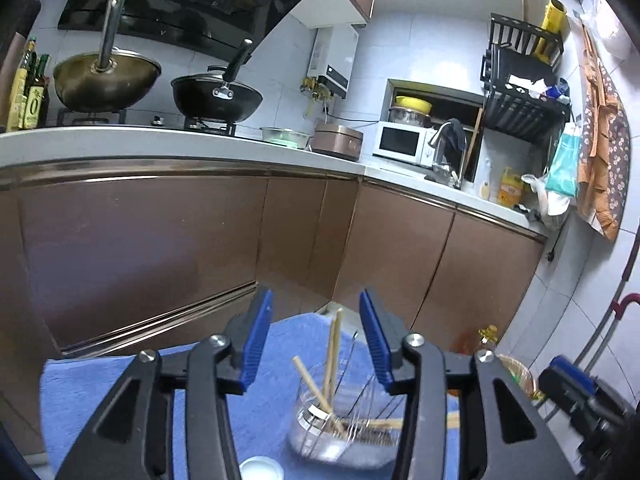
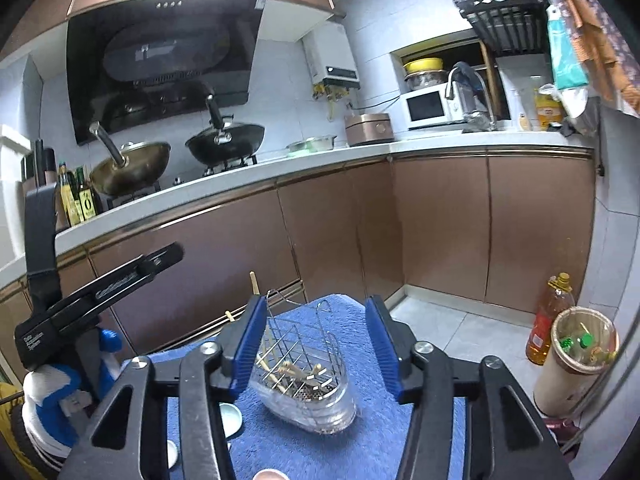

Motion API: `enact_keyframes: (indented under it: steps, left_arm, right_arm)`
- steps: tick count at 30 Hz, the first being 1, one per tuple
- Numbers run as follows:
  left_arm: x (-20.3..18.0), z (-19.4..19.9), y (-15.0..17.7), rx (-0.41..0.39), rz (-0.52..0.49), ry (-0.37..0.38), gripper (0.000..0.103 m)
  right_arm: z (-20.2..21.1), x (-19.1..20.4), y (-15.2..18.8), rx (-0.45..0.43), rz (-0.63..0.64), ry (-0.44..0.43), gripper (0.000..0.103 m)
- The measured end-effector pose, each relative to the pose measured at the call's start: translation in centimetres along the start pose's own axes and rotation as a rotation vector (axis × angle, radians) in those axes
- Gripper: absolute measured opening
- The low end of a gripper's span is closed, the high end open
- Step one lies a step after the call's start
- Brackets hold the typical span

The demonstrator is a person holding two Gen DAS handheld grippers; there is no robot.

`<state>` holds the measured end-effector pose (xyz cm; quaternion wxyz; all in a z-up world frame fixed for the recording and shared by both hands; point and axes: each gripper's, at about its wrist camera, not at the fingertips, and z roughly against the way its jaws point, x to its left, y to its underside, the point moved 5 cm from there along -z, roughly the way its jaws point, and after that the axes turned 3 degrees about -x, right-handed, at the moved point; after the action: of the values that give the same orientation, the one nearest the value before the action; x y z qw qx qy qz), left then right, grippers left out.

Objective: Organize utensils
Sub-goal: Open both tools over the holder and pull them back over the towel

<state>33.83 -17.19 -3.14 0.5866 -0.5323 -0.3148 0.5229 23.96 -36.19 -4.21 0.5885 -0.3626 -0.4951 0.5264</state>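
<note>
Holding both grippers wide and empty: our left gripper (image 1: 316,340), our right gripper (image 2: 316,344). Between the jaws, below, a clear utensil holder (image 2: 308,396) with wire rack and wooden chopsticks (image 1: 332,360), standing on blue towel (image 2: 352,452). Beyond, brown cabinets (image 1: 160,248).

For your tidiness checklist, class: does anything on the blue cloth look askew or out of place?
Yes: the utensil holder is tipped over on the blue cloth. Its wire rack leans sideways, and the chopsticks splay at odd angles instead of standing upright.
</note>
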Motion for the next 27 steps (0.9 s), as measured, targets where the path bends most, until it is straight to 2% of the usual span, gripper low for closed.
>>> enact_keyframes:
  steps: [2,4,6,8,11,14,21,27]
  left_arm:
    - [0.4,1.5,0.0,-0.001,-0.012,-0.008,0.052]
    - [0.7,3.5,0.1,-0.004,-0.031,-0.015,0.054]
    - [1.0,5.0,0.2,-0.005,-0.056,-0.021,0.056]
    - [1.1,6.6,0.4,-0.007,-0.082,-0.029,0.058]
    - [1.3,9.0,0.6,-0.031,-0.124,-0.06,0.063]
    - [1.4,10.9,1.0,-0.046,-0.152,-0.082,0.068]
    - [1.8,13.7,2.2,-0.028,-0.212,-0.127,0.069]
    - [2.4,15.2,3.0,-0.015,-0.222,-0.152,0.069]
  right_arm:
    - [1.3,0.0,0.0,-0.005,-0.014,0.012,0.064]
    - [2.4,0.0,0.2,-0.007,-0.027,0.019,0.069]
    - [3.5,0.2,0.6,-0.004,-0.031,0.027,0.085]
    - [4.2,0.6,1.1,0.001,-0.026,0.046,0.094]
    - [5.2,1.1,2.0,0.008,-0.03,0.064,0.103]
    - [6.2,1.3,2.9,0.008,-0.034,0.081,0.103]
    - [7.9,1.9,3.9,0.014,-0.044,0.12,0.103]
    - [8.7,2.4,4.5,0.05,-0.097,0.088,0.103]
